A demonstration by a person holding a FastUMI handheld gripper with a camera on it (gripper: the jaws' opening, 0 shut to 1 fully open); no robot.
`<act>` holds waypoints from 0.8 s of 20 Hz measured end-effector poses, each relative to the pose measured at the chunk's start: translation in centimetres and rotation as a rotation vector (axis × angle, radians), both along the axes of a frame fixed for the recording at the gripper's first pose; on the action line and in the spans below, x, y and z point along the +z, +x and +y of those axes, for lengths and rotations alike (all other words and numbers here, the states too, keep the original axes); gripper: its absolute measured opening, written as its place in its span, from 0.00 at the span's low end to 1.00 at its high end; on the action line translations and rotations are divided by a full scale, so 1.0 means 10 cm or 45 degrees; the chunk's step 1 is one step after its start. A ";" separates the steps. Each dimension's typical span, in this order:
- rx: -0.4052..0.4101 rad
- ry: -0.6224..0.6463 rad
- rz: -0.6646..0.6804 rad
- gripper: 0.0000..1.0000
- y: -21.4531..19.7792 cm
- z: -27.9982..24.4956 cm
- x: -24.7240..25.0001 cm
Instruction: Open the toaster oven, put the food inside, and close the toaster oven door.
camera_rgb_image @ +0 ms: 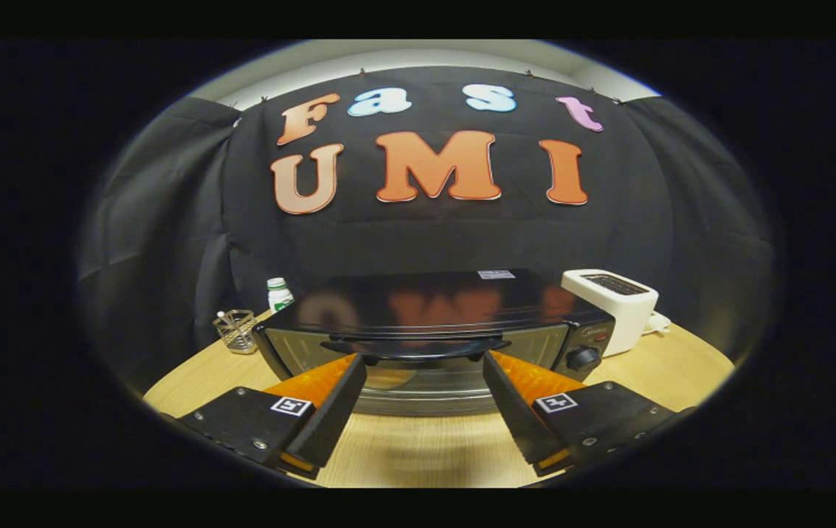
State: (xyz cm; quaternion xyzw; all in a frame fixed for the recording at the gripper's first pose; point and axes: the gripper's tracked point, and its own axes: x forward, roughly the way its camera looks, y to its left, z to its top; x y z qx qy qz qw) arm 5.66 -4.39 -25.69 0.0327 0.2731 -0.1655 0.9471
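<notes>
A black toaster oven (pixel 433 301) stands on the wooden table (pixel 682 367), straight ahead of me. Its glass door is shut, and the dark curved handle (pixel 418 346) runs along the door's top edge. My gripper (pixel 424 359) is open, its two fingertips spread wide just below the handle and close to the door glass, with nothing between them. A round knob (pixel 583 358) sits on the oven's right-hand panel. I see no food.
A white pop-up toaster (pixel 612 304) stands just right of the oven. Left of the oven are a small wire basket (pixel 236 330) and a white bottle with a green label (pixel 279 293). Bare tabletop lies between the fingers and in front of the oven.
</notes>
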 end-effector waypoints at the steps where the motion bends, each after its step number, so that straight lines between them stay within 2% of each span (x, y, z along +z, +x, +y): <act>1: 0.007 -0.013 -0.013 0.95 0.00 0.00 0.04; 8: 0.064 -0.017 -0.127 0.95 -0.18 0.07 0.49; 16: 0.148 -0.097 -0.274 0.97 -0.70 0.04 1.23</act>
